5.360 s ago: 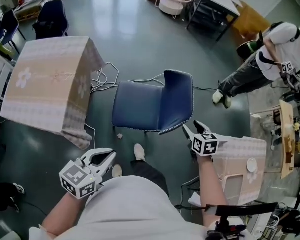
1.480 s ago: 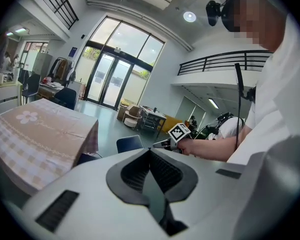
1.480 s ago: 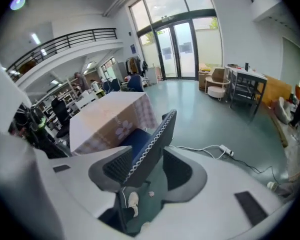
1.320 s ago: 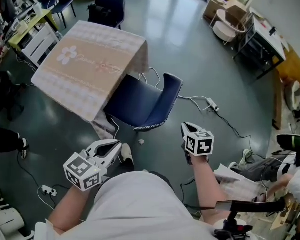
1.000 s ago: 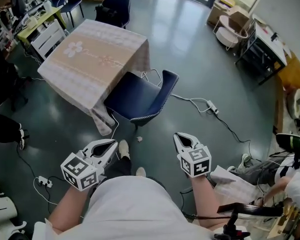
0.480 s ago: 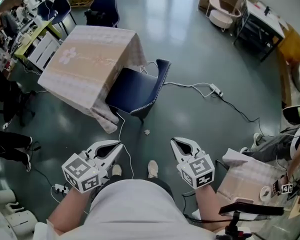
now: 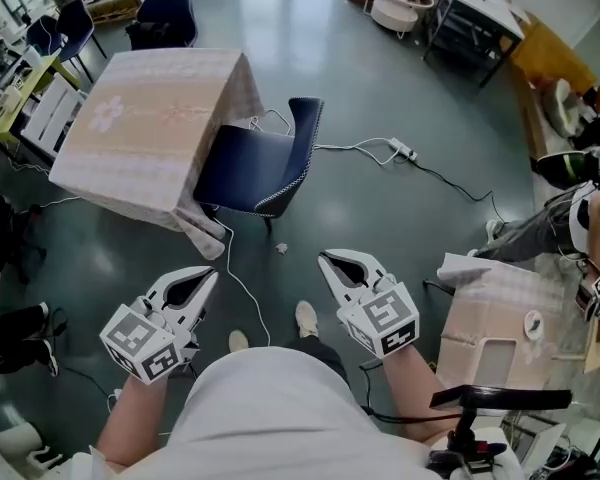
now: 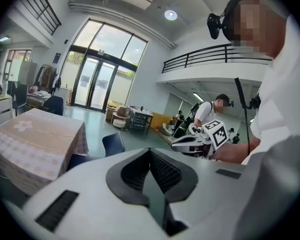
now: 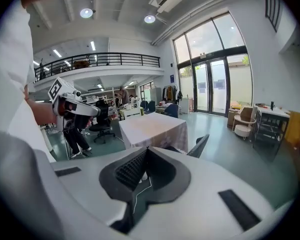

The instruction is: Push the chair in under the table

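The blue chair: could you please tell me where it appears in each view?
Head view: chair above centre, a little left, against the right side of the table.
Left gripper view: chair back left of centre, right of the table.
Right gripper view: chair back right of centre, right of the table.
Shared landmark: the table.

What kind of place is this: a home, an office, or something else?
Probably a large lab or workshop hall: a bare grey floor with loose cables across it, a railed upper gallery, and tall glass doors.
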{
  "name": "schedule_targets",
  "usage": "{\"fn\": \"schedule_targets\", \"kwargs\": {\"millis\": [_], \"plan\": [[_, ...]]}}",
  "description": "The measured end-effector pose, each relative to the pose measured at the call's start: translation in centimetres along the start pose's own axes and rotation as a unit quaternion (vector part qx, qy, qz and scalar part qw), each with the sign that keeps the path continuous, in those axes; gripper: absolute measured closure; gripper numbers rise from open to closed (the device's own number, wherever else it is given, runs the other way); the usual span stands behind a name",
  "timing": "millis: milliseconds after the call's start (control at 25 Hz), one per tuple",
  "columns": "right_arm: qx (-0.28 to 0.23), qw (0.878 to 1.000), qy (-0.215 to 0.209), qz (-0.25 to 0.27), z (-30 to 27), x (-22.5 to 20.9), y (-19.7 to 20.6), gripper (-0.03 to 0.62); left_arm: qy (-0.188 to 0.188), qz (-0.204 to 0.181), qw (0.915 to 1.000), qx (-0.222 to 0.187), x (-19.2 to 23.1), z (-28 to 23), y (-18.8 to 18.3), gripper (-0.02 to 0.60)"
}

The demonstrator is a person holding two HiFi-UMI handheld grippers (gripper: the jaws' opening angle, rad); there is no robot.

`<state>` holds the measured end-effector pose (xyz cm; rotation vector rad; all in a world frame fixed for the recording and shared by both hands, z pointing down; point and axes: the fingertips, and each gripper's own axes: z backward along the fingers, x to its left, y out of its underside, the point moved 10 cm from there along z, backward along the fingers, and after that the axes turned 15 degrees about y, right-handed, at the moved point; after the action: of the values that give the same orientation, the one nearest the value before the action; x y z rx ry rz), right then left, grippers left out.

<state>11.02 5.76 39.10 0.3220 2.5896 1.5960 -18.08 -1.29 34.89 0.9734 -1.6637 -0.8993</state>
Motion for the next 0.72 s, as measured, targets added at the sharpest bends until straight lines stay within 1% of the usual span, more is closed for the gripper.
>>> {"fn": "schedule_targets", "kwargs": {"millis": [160,240,360,480,600,720], "plan": [[-0.009,0.999,0.018,0.047,-0.3,6.7,-2.3,0.580,0.001,-0.001,1.0000,-0.003,0.9,6.7,0.9,0.571],[-0.009,0.998,0.021,0.053,-0.5,9.6,-2.7,0.580,0.008,-0.001,0.9999,-0.007,1.4,9.2,1.4,0.571],[-0.008,0.998,0.023,0.051,-0.2,13.1,-2.4,0.580,0.024,0.001,0.9997,-0.003,1.4,11.3,2.9,0.571],[-0.014,0.998,0.035,0.055,0.1,16.1,-2.0,0.580,0.038,0.001,0.9993,0.007,1.3,13.2,4.7,0.571],[-0.014,0.997,0.040,0.061,0.4,18.2,-2.1,0.580,0.049,0.006,0.9987,0.008,1.5,14.7,6.1,0.571],[-0.010,0.997,0.036,0.064,0.6,20.2,-2.3,0.580,0.057,0.009,0.9983,0.006,1.4,15.9,6.9,0.571]]}}
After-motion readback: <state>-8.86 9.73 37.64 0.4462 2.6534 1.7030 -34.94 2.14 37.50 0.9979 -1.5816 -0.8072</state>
